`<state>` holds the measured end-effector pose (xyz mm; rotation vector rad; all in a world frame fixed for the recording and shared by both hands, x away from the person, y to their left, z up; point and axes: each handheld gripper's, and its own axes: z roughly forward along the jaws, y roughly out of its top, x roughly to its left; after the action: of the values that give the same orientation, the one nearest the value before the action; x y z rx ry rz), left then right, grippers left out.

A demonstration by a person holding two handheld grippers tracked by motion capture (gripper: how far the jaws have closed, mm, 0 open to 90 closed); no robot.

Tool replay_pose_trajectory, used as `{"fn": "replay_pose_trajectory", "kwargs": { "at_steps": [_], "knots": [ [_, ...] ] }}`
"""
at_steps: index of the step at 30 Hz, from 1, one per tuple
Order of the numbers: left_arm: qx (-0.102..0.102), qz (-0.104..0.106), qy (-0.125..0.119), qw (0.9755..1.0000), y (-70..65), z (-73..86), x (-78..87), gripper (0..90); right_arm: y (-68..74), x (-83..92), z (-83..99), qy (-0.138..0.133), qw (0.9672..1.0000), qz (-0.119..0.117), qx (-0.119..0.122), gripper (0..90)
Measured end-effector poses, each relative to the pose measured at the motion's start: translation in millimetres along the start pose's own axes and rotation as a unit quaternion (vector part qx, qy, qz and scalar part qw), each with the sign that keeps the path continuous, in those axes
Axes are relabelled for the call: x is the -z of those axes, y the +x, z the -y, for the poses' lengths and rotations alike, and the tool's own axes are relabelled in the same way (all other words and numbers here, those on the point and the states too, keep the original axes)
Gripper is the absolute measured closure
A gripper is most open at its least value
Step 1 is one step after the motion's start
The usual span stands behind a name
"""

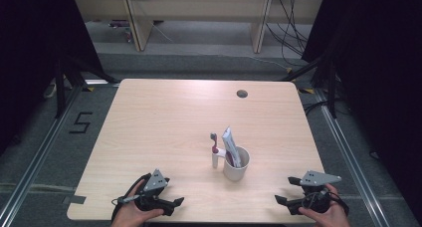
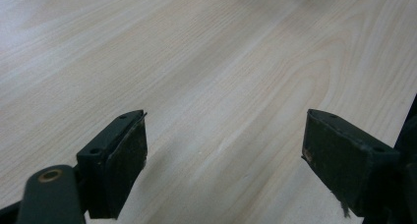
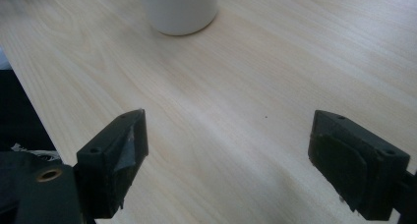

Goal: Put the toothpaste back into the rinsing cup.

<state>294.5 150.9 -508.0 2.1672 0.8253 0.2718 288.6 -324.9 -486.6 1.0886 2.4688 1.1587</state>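
Mug (image 1: 236,165), white and holding an upright toothpaste tube (image 1: 232,146) and toothbrush (image 1: 214,143), stands mid-table (image 1: 164,117) between both wide-open, empty claws, seemingly a little nearer the right claw (image 1: 289,201) than the left claw (image 1: 171,204), whose jaws face it.

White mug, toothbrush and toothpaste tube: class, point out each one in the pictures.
White mug (image 1: 236,170), high view, on its outer wall.
Toothbrush (image 1: 214,143), high view, on its red handle.
Toothpaste tube (image 1: 231,145), high view, on its flat body above the rim.
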Motion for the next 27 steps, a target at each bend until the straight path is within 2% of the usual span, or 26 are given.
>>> {"fn": "replay_pose_trajectory", "kwargs": {
  "at_steps": [1,6,8,10,14,16,23,27],
  "knots": [
    [0.005,0.003,-0.004,1.0,-0.7,0.1,-0.4,16.7,-1.8,0.4,0.2,-0.004,0.9999,0.008,0.014,16.0],
    [0.0,-0.001,-0.002,1.0,-0.2,-0.3,-0.2,16.1,-0.6,-0.6,0.7,0.003,0.9999,0.001,0.011,16.1],
    [0.005,0.001,-0.006,1.0,-1.0,-0.4,-0.1,16.1,0.1,-1.6,0.7,0.007,0.9997,0.007,0.02,16.0],
    [0.005,0.0,-0.007,1.0,-0.9,-0.4,-0.1,16.1,1.4,-3.2,0.6,0.012,0.9996,0.002,0.024,16.1],
    [0.002,0.001,-0.007,1.0,-1.3,-0.7,0.1,16.1,3.4,-5.1,0.8,0.016,0.9996,0.0,0.022,16.1],
    [0.003,0.0,-0.008,1.0,-1.3,-0.7,-0.1,16.1,4.5,-5.0,1.2,0.022,0.9997,-0.002,0.013,16.1],
    [0.0,-0.006,-0.004,1.0,-0.4,-0.5,-0.3,16.1,2.9,-5.4,1.2,0.02,0.9996,0.0,0.019,16.1],
    [-0.001,-0.007,-0.004,1.0,-0.3,-0.5,-0.2,16.1,3.0,-5.7,1.2,0.023,0.9996,-0.009,0.017,16.1]
  ]
}}
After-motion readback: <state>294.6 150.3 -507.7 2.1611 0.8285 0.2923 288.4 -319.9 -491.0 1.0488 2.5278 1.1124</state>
